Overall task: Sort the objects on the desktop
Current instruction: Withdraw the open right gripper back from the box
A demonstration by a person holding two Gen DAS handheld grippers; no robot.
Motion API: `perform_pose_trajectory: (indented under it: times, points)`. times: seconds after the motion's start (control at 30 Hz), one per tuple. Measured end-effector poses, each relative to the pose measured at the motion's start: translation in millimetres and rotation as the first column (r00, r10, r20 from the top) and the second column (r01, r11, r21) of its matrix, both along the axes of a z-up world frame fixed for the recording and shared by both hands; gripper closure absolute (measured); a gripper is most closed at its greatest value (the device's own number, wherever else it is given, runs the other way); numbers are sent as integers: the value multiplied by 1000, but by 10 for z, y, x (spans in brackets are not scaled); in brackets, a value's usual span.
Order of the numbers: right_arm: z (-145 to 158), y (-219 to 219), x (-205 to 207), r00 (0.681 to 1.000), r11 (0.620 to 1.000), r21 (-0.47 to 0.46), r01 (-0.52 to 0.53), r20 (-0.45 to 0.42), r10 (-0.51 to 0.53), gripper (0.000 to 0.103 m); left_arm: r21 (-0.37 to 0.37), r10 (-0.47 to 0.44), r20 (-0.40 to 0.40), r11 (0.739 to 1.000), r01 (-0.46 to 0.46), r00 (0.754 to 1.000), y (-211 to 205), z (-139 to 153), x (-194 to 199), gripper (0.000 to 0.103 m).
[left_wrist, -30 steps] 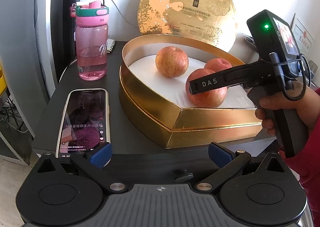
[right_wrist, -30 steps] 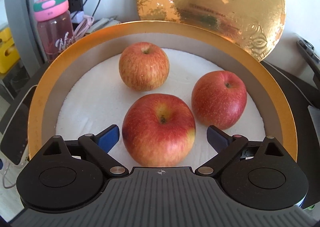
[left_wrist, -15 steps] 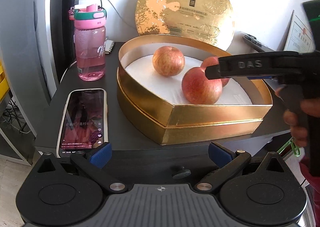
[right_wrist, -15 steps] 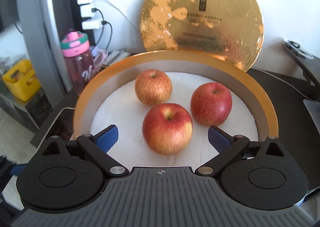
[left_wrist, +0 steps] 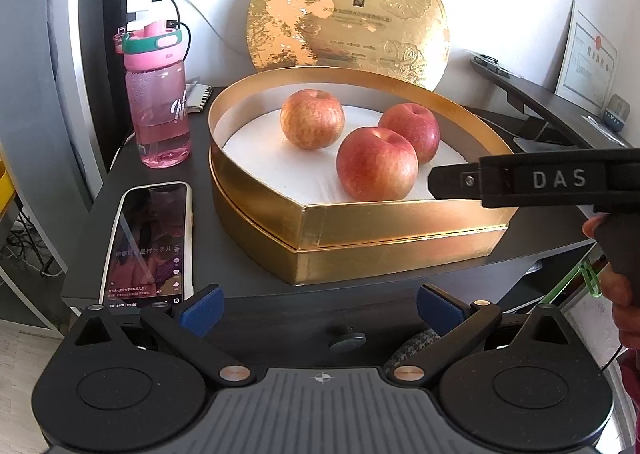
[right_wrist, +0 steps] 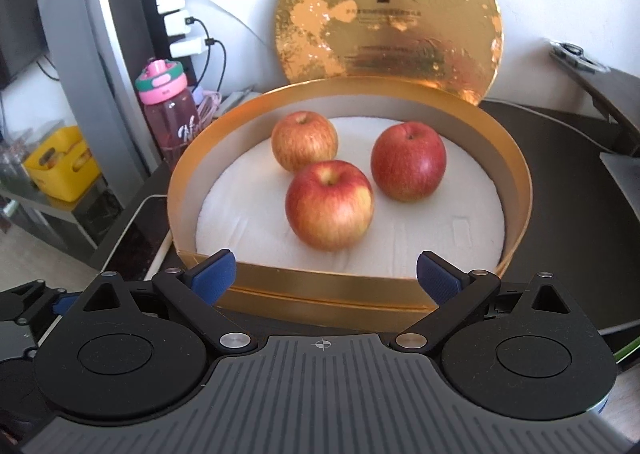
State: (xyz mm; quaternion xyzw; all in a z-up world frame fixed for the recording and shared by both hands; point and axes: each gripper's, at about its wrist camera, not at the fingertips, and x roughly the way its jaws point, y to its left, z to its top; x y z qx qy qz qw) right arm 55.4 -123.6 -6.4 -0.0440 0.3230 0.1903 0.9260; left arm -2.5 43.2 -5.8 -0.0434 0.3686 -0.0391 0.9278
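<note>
left hand-held gripper [left_wrist: 318, 306]: matt black plastic body, ribbed grey centre panel with a small crosshair mark, two round black discs at the sides
left fingers [left_wrist: 200, 308]: black linkage arms with silver and copper-coloured pivot pins, tipped with blue textured pads
right hand-held gripper [right_wrist: 325, 280]: same black and grey build, blue pads
right side arm [left_wrist: 536, 179]: long black bar, white "DAS" lettering, one small screw near its tip
sleeve [left_wrist: 632, 370]: dark red fabric at the frame edge
</note>
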Motion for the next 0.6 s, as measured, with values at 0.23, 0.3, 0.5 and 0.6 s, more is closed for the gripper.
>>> perform_pose_trajectory:
  times: [0.23,0.3,0.5,0.6]
  points:
    - [-51,-177,-50,1000,1000,14,7,-15,-7,3,36,-40,-2,999,40,999,-202,21,19,0]
    - [-72,-228,-66,1000,1000,19,12,-21,-12,3,45,-54,-7,998,54,999,-264,17,26,0]
    - [-136,-400,-96,999,998,36,43,-33,-41,3,75,-84,-16,994,85,996,-415,10,35,0]
    - [-151,-475,-109,998,997,48,57,-37,-55,3,87,-91,-13,992,92,996,-466,17,34,0]
